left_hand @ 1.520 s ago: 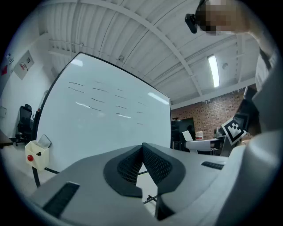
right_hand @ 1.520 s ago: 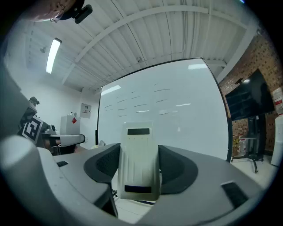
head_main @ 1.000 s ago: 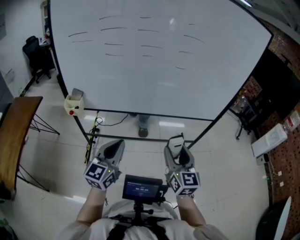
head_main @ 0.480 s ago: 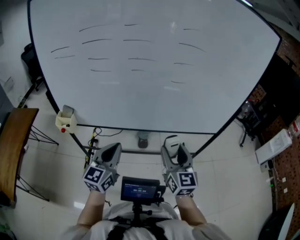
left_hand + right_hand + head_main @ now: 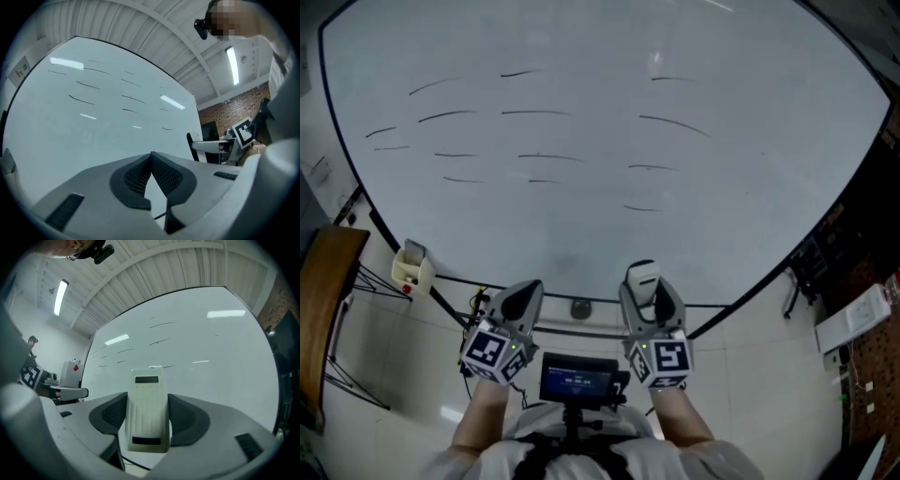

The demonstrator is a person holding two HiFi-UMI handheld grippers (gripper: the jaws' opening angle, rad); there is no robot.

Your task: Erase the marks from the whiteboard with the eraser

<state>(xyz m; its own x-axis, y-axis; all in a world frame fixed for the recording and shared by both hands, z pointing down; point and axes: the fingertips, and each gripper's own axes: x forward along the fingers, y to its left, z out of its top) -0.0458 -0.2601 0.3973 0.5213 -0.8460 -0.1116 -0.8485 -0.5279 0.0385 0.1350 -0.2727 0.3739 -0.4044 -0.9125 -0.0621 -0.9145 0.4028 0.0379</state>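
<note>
A large whiteboard (image 5: 600, 206) fills the head view, with several short black marker strokes (image 5: 675, 125) across its upper half. My right gripper (image 5: 643, 279) is shut on a cream-white eraser (image 5: 147, 411), held upright just below the board's lower edge. The strokes (image 5: 161, 341) show beyond the eraser in the right gripper view. My left gripper (image 5: 523, 295) hangs beside it at the same height, shut with nothing between its pads (image 5: 151, 174). The whiteboard (image 5: 70, 126) lies ahead of it.
A small cream box with a red spot (image 5: 410, 265) hangs at the board's lower left corner. A wooden table (image 5: 321, 309) stands at the left, brick wall and dark furniture (image 5: 825, 253) at the right. A screen (image 5: 577, 380) sits at my chest.
The whiteboard has grown larger and slid down in the head view as I came closer. Both grippers sit nearer its lower edge, still holding the same states.
</note>
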